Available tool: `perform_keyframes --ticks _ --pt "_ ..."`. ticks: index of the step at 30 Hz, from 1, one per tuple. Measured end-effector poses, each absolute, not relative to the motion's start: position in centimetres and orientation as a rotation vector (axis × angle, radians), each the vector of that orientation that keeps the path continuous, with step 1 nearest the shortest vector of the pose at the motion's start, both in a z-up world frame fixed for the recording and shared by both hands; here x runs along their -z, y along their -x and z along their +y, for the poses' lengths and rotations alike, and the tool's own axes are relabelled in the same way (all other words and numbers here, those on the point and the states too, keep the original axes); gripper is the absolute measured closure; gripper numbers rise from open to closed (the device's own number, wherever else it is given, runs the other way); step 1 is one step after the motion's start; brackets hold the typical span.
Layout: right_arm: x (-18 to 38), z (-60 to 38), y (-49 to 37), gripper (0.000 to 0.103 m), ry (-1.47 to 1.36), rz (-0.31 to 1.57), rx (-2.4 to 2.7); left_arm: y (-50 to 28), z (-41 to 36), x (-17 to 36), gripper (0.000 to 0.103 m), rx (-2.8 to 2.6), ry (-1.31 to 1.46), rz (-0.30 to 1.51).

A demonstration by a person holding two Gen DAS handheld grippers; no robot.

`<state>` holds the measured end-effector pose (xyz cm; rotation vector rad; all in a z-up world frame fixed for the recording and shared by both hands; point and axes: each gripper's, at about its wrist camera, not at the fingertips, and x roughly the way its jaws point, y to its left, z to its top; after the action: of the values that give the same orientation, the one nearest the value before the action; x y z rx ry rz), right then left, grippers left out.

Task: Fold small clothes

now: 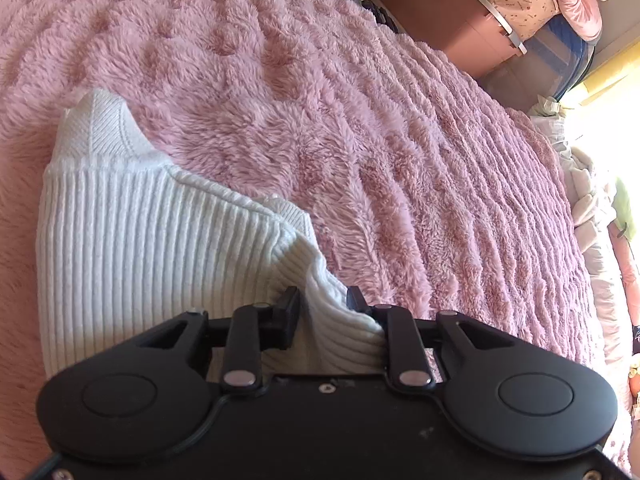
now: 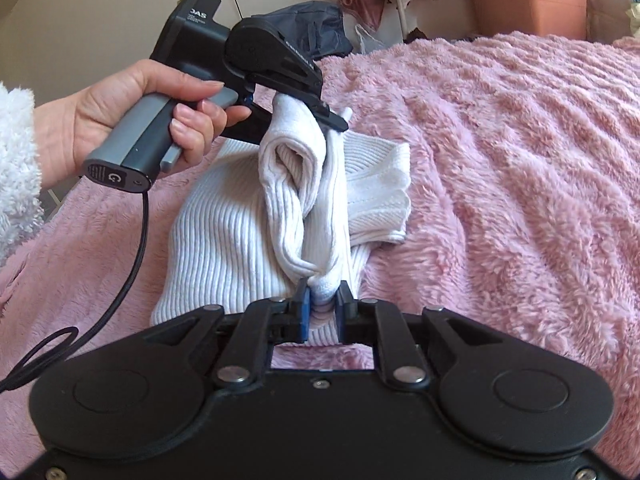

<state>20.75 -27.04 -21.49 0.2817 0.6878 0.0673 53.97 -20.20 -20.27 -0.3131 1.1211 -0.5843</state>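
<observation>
A white ribbed knit garment (image 2: 224, 232) lies on the pink fluffy bed blanket (image 2: 500, 160), with one bunched strip of it lifted and stretched between the two claws. The left claw (image 2: 328, 114) pinches the strip's far end, and the right claw (image 2: 320, 300) is closed tight on the near end. The thick knit could slip from either narrow pinch, or drag unevenly over the clingy pile, leaving a crooked fold.

- "DAS" in pale letters, partly cut off, on the black boxy rear housing (image 2: 192, 28) of the hand-held left gripper (image 2: 334, 118);
- a "G" logo on its grey handle's butt end (image 2: 115, 178)
</observation>
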Motion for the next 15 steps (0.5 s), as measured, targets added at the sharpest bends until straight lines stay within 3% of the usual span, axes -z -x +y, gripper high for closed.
perform_keyframes --ticks 3,10,15 --pt "21.7 -27.6 -20.5 0.079 -0.313 0.702 -0.053 -53.9 -20.8 19.6 0.073 0.575 0.282 1.106" --pt "20.8 -29.1 -19.7 0.079 -0.351 0.752 -0.024 -51.5 -19.0 13.7 0.068 0.672 0.317 0.945" --pt "17.7 -29.8 -19.1 0.079 -0.248 0.639 0.000 -47.2 -16.6 10.7 0.065 0.696 0.264 0.873"
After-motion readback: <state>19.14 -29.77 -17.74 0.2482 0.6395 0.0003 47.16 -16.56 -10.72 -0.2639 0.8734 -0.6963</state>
